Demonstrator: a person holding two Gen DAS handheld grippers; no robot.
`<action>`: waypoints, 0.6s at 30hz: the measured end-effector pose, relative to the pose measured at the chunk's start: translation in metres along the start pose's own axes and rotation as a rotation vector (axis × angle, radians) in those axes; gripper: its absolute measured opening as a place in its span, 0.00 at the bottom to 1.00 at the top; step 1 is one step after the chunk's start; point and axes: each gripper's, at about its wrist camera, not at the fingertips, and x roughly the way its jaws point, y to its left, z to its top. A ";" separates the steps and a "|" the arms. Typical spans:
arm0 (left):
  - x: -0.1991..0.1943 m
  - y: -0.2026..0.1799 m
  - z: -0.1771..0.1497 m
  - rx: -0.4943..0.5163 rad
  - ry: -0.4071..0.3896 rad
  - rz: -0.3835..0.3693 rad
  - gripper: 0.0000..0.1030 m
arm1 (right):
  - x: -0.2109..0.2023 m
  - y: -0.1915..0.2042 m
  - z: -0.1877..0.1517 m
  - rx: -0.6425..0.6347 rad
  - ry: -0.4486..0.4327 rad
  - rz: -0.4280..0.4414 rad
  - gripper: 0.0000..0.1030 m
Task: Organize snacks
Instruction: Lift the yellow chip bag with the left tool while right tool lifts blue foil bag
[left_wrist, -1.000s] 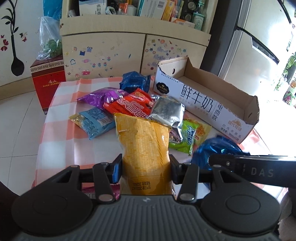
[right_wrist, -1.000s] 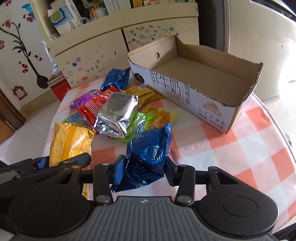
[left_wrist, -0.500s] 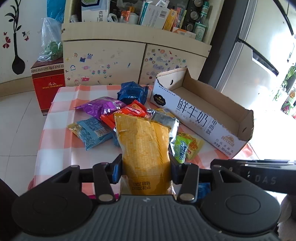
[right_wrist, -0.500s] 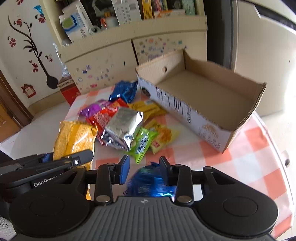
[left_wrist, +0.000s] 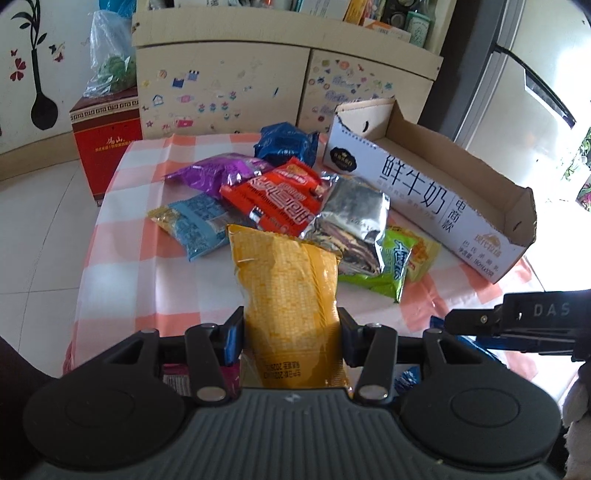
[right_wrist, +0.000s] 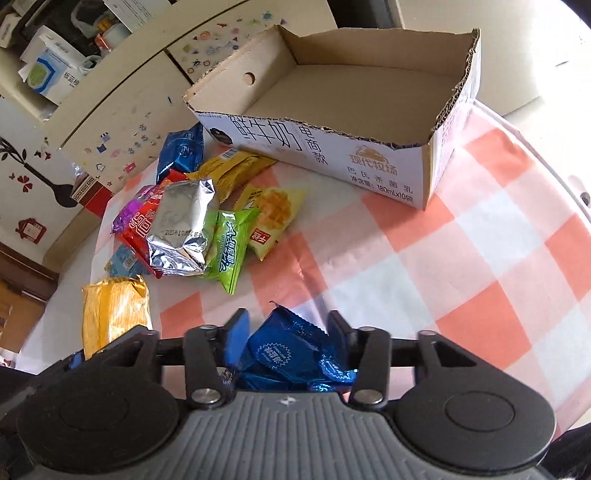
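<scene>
Yellow snack bag (left_wrist: 286, 295) lengthwise, pinched in left jaws, right jaws opening around blue packet (right_wrist: 291, 354).

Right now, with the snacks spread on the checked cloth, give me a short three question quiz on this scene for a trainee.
1. True or false: the cardboard box already holds a snack.
2. Which packet is the left gripper clamped on? A) purple B) yellow packet C) silver
3. Fill in: the blue packet lies between the fingers of the ____ gripper, whose jaws are opening.

Key: 1 false, its floor is bare. 2 B. 3 right; the pads stand off the packet.
</scene>
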 end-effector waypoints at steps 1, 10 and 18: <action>0.001 0.001 -0.001 -0.003 0.004 -0.001 0.47 | 0.000 0.000 -0.001 0.004 0.004 -0.002 0.73; 0.000 0.000 -0.001 0.002 -0.005 0.012 0.47 | 0.000 -0.004 -0.017 0.046 0.075 -0.049 0.83; -0.002 -0.003 -0.001 0.018 -0.021 0.011 0.47 | -0.011 -0.009 -0.034 0.116 0.079 -0.029 0.83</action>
